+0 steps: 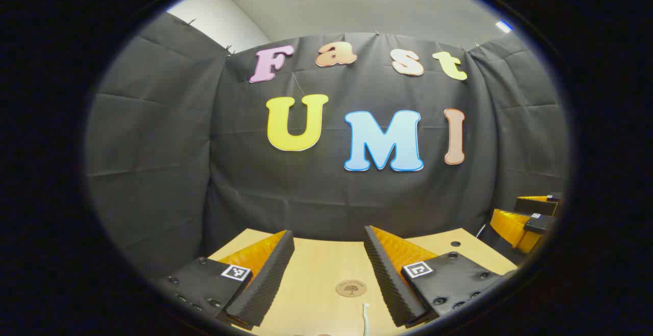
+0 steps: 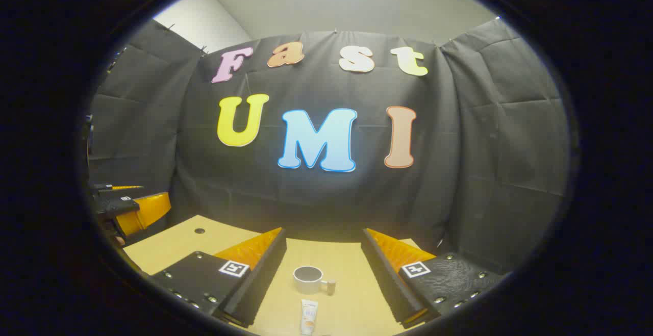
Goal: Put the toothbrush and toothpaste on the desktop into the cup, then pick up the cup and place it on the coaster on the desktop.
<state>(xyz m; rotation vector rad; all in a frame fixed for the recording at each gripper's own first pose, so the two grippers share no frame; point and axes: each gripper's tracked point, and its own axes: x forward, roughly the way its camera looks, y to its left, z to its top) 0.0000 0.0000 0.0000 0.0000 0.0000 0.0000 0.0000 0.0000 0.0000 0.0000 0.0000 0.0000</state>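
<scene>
Both hand-held grippers, left (image 1: 326, 275) and right (image 2: 322, 275), gape wide and empty above the worktop (image 2: 352, 295); the toothpaste tube (image 2: 308, 316) lies flat, so fingers may skid off it, or knock the cup (image 2: 309, 279).

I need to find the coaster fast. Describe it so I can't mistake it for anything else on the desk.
Start at the light wooden desktop in front of the black cloth wall. In the left gripper view, look between the open left claw fingers: the coaster lies flat there, just beyond the white toothbrush tip. It is the only round, brown disc with a dark emblem.

open desktop (image 2: 352, 300) around cup (image 2: 308, 279), toothpaste (image 2: 308, 316) just before it
</scene>
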